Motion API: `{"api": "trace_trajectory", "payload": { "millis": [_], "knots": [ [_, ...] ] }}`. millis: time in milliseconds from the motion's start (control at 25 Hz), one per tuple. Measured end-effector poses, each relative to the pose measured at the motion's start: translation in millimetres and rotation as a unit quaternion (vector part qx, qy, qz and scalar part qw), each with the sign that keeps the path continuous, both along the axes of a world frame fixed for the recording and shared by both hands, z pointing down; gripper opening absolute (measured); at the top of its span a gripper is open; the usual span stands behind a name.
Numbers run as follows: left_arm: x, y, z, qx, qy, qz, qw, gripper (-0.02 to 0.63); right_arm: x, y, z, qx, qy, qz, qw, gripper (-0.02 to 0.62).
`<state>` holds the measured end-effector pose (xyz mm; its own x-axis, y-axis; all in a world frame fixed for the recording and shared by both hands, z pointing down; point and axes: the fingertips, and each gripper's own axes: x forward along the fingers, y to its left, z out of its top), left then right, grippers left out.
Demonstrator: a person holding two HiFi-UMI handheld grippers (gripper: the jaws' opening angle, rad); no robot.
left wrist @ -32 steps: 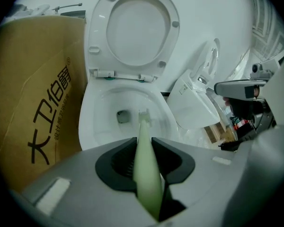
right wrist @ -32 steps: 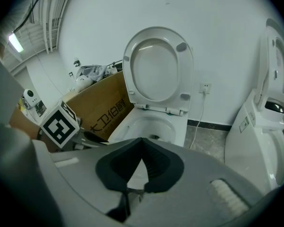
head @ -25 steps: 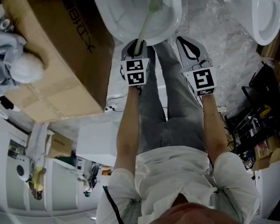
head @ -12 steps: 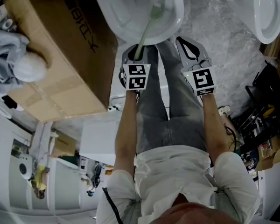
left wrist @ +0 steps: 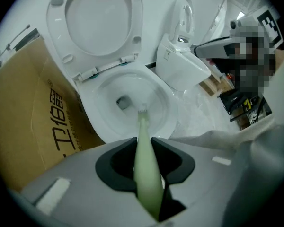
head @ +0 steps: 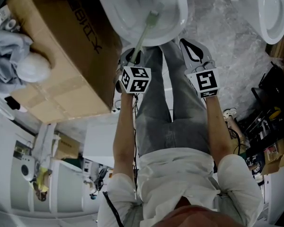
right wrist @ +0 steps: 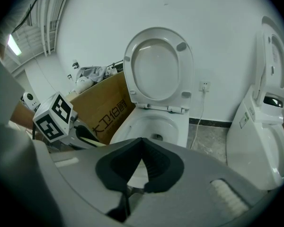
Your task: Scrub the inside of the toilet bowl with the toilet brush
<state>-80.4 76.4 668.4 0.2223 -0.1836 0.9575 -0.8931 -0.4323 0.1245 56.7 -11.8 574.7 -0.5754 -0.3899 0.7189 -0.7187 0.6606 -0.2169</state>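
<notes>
Gripping the pale green toilet brush (left wrist: 143,126) by its handle, the left gripper (left wrist: 143,143) has tilted and slid back over the last second, drawing the bristle head from deeper in the toilet bowl (left wrist: 104,86) toward its near wall. I judge this a scrubbing stroke, with more passes needed. The right gripper (right wrist: 142,145) idles, jaws together on nothing. Beyond lie grey marbled floor (head: 217,27), a cardboard box (head: 52,46), a second toilet (right wrist: 267,145) and a white wall (right wrist: 85,27).
</notes>
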Motion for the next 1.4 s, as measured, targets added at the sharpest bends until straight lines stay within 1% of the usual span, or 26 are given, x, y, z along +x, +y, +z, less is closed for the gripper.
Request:
{"api": "trace_trajectory", "payload": {
  "millis": [160, 320, 520, 640, 840, 1040, 1200, 1400],
  "knots": [
    [-6.8, -4.3, -1.9, -0.001, -0.016, 0.033, 0.9993, 0.114, -2.6, 1.7, 0.7, -0.002, -0.002, -0.003, 1.0, 0.003],
    [-11.3, -8.4, -3.1, -0.003, -0.027, 0.058, 0.9979, 0.114, -9.7, 5.6, 1.6, -0.005, -0.005, -0.016, 1.0, 0.003],
    [-20.5, -13.1, -2.9, -0.008, -0.043, 0.089, 0.995, 0.114, -25.2, 10.4, 3.9, -0.013, -0.015, -0.033, 0.999, 0.003],
    [-26.9, -18.0, -3.7, -0.009, -0.058, 0.111, 0.9921, 0.114, -31.0, 10.2, 4.5, -0.017, -0.02, -0.036, 0.999, 0.003],
    [-35.5, -28.2, -4.2, -0.003, -0.088, 0.163, 0.9826, 0.114, -34.4, 6.5, 5.3, -0.021, -0.024, -0.035, 0.999, 0.003],
    [-41.4, -41.4, -2.9, 0.002, -0.11, 0.199, 0.9737, 0.114, -32.8, 0.8, 6.6, -0.024, -0.022, -0.035, 0.999, 0.003],
    [-46.4, -52.9, -0.1, 0.006, -0.13, 0.232, 0.964, 0.114, -30.9, -5.6, 8.6, -0.024, -0.021, -0.029, 0.999, 0.003],
    [-52.6, -69.5, 1.4, 0.01, -0.14, 0.264, 0.9542, 0.114, -32.1, -11.6, 9.8, -0.026, -0.022, -0.021, 0.999, 0.003]
  ]
}}
